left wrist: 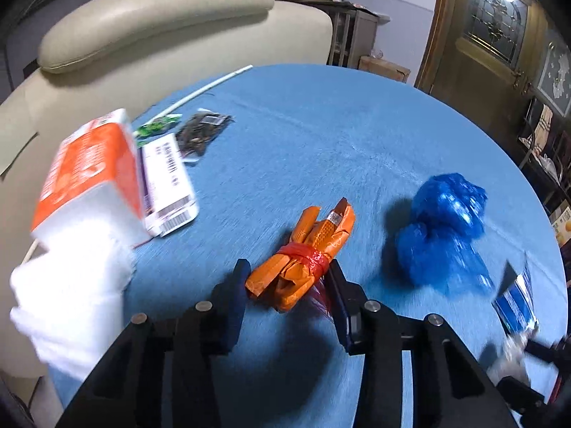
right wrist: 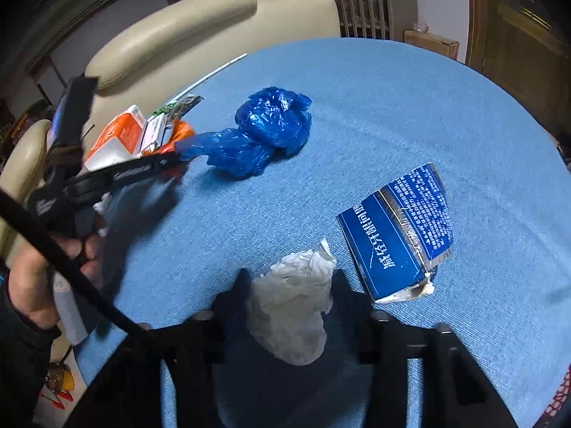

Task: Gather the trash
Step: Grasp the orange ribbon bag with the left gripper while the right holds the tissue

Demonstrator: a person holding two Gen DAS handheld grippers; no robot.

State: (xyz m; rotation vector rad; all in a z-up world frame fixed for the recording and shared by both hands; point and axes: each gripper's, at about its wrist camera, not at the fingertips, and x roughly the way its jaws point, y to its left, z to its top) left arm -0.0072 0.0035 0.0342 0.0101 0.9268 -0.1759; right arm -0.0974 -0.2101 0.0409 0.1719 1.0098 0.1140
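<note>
Round table under a blue fabric cloth (right wrist: pixel 374 114), cream leather armchair (left wrist: pixel 150 28) behind it. Trash is scattered across the cloth, nothing binned in view, so I judge the task is early.

Orange-and-white tissue pack (left wrist: pixel 89 171) sits at the left edge with white tissue spilling out. Probably not trash, but blurred, so can't be sure. Just beside it lies a white printed box with barcodes (left wrist: pixel 167 185).

Crumpled blue plastic bag (right wrist: pixel 264 132) lies mid-table, untouched, between the two grippers' working areas. Flattened blue carton with white print and a foil seam (right wrist: pixel 399 228) lies flat just right of the right gripper, apart from it.

Left gripper (left wrist: pixel 285 285): fingers set moderately wide, straddling the orange wrapper bundle tied with red plastic band (left wrist: pixel 303 256). The bundle sits between the fingers. The right one looks to be touching it, the left shows a small gap. Reads as lined up to pinch across the banded waist, the stiffest part. Motion blur here.

Right gripper (right wrist: pixel 289 303): fingers closed in on the crumpled white tissue wad (right wrist: pixel 296 306), both pressing its sides. Whether it's lifted off the cloth I can't tell.

Far left edge: dark foil packet (left wrist: pixel 203 132), green wrapper (left wrist: pixel 157 126), thin white rod (left wrist: pixel 203 87).
</note>
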